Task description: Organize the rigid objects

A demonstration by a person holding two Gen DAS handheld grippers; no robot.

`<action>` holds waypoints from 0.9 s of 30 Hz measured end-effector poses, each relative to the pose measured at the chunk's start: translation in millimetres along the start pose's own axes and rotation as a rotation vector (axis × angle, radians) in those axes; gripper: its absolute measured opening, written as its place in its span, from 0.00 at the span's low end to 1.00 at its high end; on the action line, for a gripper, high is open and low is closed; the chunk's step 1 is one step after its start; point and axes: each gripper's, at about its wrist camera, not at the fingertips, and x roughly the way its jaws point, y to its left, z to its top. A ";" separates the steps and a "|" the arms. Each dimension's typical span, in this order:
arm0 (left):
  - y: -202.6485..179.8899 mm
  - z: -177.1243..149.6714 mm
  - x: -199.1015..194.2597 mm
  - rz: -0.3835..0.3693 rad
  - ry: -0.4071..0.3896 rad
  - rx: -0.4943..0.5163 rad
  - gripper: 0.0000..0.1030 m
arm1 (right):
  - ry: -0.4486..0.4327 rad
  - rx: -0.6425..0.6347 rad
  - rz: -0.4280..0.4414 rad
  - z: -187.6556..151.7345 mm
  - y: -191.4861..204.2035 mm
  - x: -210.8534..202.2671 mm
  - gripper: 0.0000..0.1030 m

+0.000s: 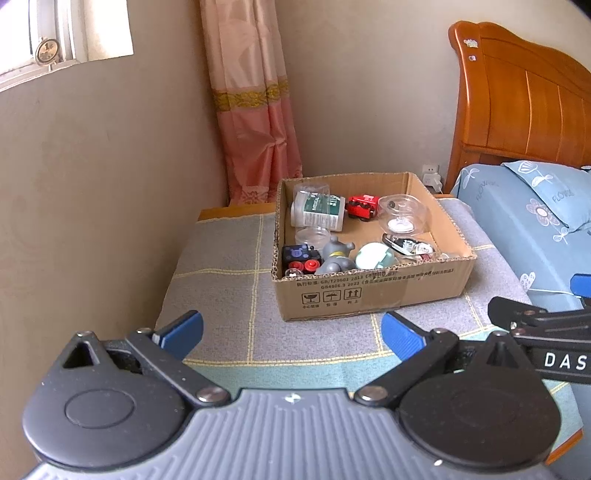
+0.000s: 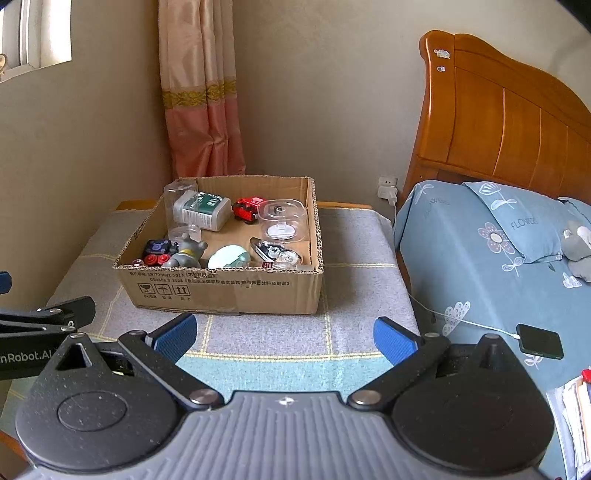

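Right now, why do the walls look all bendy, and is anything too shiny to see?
Left wrist view: the fisheye lens bows the wall and wooden headboard; the window is washed out. Right wrist view: same bending; the clear plastic container in the cardboard box is hard to make out.

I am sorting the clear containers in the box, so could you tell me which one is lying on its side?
The green-labelled bottle at the box's far left lies on its side; the lidded clear tub sits upright.

Box (image 1: 369,295) on table (image 1: 221,277), bed (image 1: 517,229) right
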 end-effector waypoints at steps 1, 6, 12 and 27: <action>-0.3 -0.1 -0.3 0.001 -0.001 0.000 0.99 | -0.001 0.001 -0.001 -0.1 -0.1 -0.4 1.00; 0.1 -0.1 -0.7 0.005 -0.004 0.002 0.99 | -0.004 0.002 0.000 -0.5 -0.7 -1.1 1.00; 1.3 1.1 -1.4 0.008 -0.003 0.000 0.99 | -0.009 -0.002 0.002 0.8 0.7 -3.0 1.00; 2.2 1.9 -3.8 0.013 -0.007 -0.002 0.99 | -0.015 0.001 0.004 3.1 0.2 -5.3 1.00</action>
